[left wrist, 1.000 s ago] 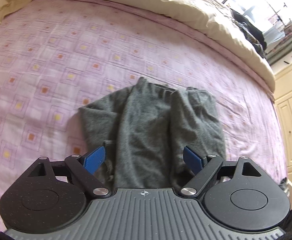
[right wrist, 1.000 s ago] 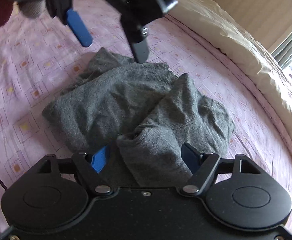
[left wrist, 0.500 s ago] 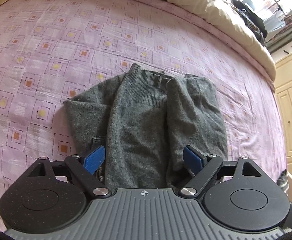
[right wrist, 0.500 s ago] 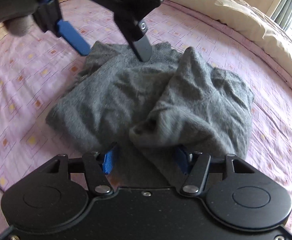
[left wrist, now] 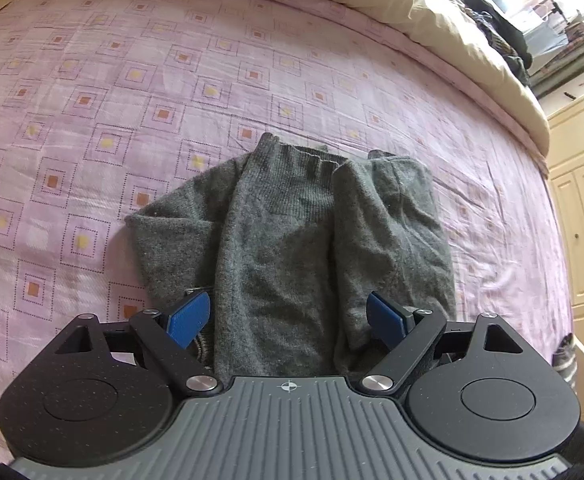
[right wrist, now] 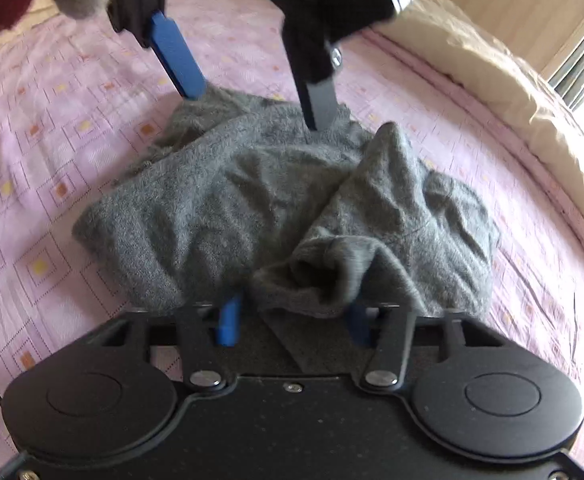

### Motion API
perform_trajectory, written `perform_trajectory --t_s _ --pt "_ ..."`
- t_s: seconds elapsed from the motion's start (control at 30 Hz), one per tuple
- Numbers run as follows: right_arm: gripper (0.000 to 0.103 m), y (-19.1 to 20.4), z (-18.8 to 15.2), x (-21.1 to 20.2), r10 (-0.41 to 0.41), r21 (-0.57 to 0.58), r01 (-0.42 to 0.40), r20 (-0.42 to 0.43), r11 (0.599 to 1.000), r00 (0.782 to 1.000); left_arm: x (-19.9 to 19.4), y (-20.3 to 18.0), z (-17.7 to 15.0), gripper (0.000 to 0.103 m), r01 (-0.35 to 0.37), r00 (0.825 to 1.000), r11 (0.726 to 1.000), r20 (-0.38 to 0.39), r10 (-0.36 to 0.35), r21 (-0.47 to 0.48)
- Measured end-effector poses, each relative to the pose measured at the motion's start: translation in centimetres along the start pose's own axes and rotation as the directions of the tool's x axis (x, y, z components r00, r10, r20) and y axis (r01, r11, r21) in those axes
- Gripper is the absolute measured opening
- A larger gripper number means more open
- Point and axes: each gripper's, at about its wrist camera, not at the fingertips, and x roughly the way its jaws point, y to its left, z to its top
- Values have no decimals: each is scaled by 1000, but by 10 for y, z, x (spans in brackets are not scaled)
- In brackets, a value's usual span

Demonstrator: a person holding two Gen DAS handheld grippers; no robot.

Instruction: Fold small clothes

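1. Right gripper (right wrist: 292,318): nearest to the work. Its jaws are closing on the near edge of the grey sweater (right wrist: 284,208); a bunched roll of knit, seemingly a cuff or hem end, sits between the blue pads. Pad contact is partly hidden by the cloth, but the fabric looks pinched.
2. Key relation: the sweater lies straight ahead of the right jaws and runs away from them toward the left gripper (right wrist: 252,108), which comes in from the opposite side. In my judgement a fold would carry the near edge away over the body of the garment.
3. Left gripper (left wrist: 288,316), own view: jaws wide apart and holding nothing; the centre panel of the sweater (left wrist: 292,240) lies between the pads, untouched. From the right wrist view its fingertips hover at, or just touch, the far edge; which of the two cannot be told.
4. Sweater: soft, fuzzy grey knit, ribbed at one edge, side panels already turned inward, lumpy on the right.
5. Beyond: pink bedsheet (left wrist: 132,100) with a printed pattern of squares, then a cream duvet (left wrist: 431,20) along the far side of the bed.
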Motion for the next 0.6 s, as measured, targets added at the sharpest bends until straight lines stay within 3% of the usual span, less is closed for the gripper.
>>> perform_trajectory --t_s 0.1,0.3,0.6 --pt "19 -17 -3 -9 23 88 -25 20 996 1000 8 -7 3 86 30 999 1000 -22 -30 3" --pt "19 -24 -18 -36 31 -16 -31 57 999 998 38 -22 12 86 119 991 993 -64 -120 -19" --pt "19 -29 -19 -37 59 6 -59 45 998 997 95 -39 28 86 153 984 985 -80 -159 -84"
